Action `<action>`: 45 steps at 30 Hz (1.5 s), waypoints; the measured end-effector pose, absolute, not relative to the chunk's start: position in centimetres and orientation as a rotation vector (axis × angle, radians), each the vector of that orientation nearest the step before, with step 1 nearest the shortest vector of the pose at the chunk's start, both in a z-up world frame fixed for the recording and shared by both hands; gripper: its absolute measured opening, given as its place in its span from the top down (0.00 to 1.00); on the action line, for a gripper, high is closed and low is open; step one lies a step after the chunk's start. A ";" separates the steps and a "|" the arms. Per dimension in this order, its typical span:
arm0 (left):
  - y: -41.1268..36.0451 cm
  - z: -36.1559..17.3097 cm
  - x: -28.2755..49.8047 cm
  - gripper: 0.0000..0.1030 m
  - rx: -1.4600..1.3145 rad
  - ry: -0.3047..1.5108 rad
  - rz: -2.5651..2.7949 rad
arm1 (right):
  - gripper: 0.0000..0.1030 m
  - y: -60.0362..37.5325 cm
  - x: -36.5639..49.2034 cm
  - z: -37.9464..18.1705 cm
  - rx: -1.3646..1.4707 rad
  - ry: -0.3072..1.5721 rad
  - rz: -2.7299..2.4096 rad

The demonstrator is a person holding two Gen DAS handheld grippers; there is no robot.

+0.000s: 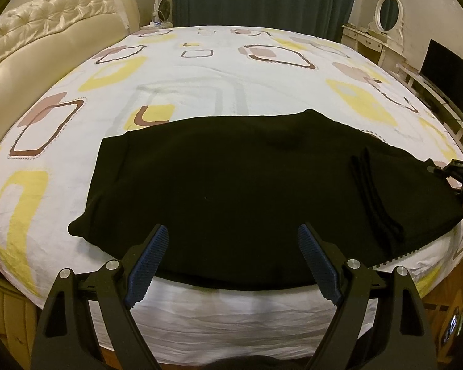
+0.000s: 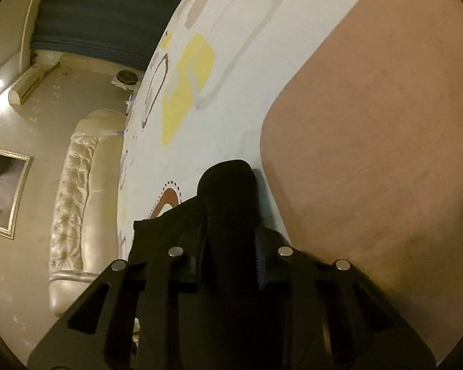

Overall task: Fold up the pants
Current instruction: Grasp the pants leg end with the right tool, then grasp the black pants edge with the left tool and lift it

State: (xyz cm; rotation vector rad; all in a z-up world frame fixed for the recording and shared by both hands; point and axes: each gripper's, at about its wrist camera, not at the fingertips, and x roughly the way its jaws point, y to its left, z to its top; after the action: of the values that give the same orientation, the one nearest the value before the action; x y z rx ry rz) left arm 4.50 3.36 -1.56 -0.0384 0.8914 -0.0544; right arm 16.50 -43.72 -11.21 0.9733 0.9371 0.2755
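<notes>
Across the near edge of the bed [image 1: 200, 74] lie the black pants [image 1: 231, 185], spread flat on the patterned sheet with their long side running along that edge and a little fabric draping over it. They look already doubled leg on leg, though the dark cloth hides the seams, so I only judge that. Toward the right end of the pants I see ribbed bands, which could be a waistband or cuffs; I cannot tell which.

My left gripper [image 1: 230, 240] hovers just above the near edge of the pants with its blue-padded fingers spread wide and nothing between them. My right gripper [image 2: 228, 209] is at the right end of the pants, and in its own view a roll of black cloth sits pinched between its fingers, so I read it as clamped on the pants there. A large tan surface fills the right side of that view; I cannot tell what it is.

I judge the step in hand to be setting up the crosswise fold: one end is held, the other hand is not yet on cloth. The next move calls for the left gripper to drop onto the same end's near corner, close on all layers together, then both to lift and carry that end evenly over toward the far left end of the pants, keeping edges aligned.
</notes>
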 end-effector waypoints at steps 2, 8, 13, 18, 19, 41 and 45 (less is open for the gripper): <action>3.3 -1.6 4.5 0.18 -0.032 0.893 -0.055 | 0.71 -43.8 16.1 -10.9 0.989 0.937 0.294; 3.8 -1.5 4.4 0.18 -0.052 0.889 -0.042 | 0.59 -44.3 11.9 -10.3 0.991 0.937 0.329; 3.7 -1.5 4.4 0.18 -0.048 0.890 -0.041 | 0.61 -44.3 8.7 -10.8 0.975 0.956 0.340; 3.5 -1.2 4.2 0.18 -0.034 0.878 -0.044 | 0.74 -43.8 8.4 -11.0 0.909 0.969 0.286; 3.5 -1.2 4.2 0.18 -0.032 0.876 -0.044 | 0.74 -43.6 8.3 -11.1 0.908 0.966 0.282; 8.4 -1.4 4.7 0.18 -0.226 0.880 -0.077 | 0.46 -34.7 8.6 -7.7 0.715 1.010 0.400; 12.3 -0.9 5.3 0.18 -0.398 0.890 -0.084 | 0.46 -34.7 8.5 -8.0 0.729 1.018 0.420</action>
State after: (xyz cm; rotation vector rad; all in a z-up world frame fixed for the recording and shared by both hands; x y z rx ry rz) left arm 5.29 12.33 -0.86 -0.3979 0.8898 -0.0844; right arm 8.53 -34.74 -7.96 0.7289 1.0179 0.4201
